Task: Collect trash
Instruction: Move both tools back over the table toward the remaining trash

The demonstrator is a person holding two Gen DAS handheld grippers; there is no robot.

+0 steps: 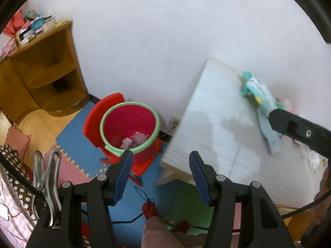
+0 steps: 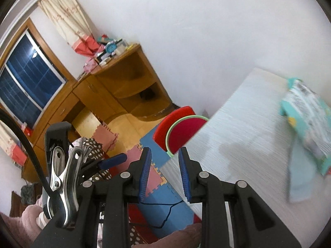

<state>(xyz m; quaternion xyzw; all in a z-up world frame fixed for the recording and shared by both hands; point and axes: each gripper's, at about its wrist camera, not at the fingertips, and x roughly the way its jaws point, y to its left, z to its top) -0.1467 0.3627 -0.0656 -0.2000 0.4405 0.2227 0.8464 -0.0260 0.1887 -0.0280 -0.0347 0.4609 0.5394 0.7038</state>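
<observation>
1. The left gripper [image 1: 161, 174], a black clamp with two blue pads, stands with its jaws well apart and nothing between them; through the gap show the blue foam floor tiles [image 1: 132, 202] and the near corner of the table.
2. The right gripper [image 2: 164, 173], of the same build, has its blue pads closer together but still parted, and it holds nothing; the table's edge and the floor mat show between them.
3. The round red plastic bucket with a pale green rim [image 1: 130, 128] stands on a small red plastic chair [image 1: 97, 119] against the white wall, just left of the table. In it lie a few pale, crumpled scraps [image 1: 134, 139], probably paper or tissue, though blur makes it hard to tell.
4. The low table with a pale, whitish wood-grain top [image 1: 206, 128] fills the right side of both views. A faint darker patch [image 2: 238, 150] shows on its surface.
5. On the far right part of the tabletop lies a teal and white printed wrapper or packet [image 2: 306, 122], flat on the top and well apart from the bucket. Its print is blurred.
6. In the left wrist view, the black body of the right gripper crosses in front of that packet.
7. A honey-coloured wooden corner cabinet with open shelves [image 2: 132, 86] stands by the wall, its top crowded with small items.
8. A dark window with a wooden frame [image 2: 29, 76] and a cream curtain [image 2: 66, 14] show at the left of the right wrist view.
</observation>
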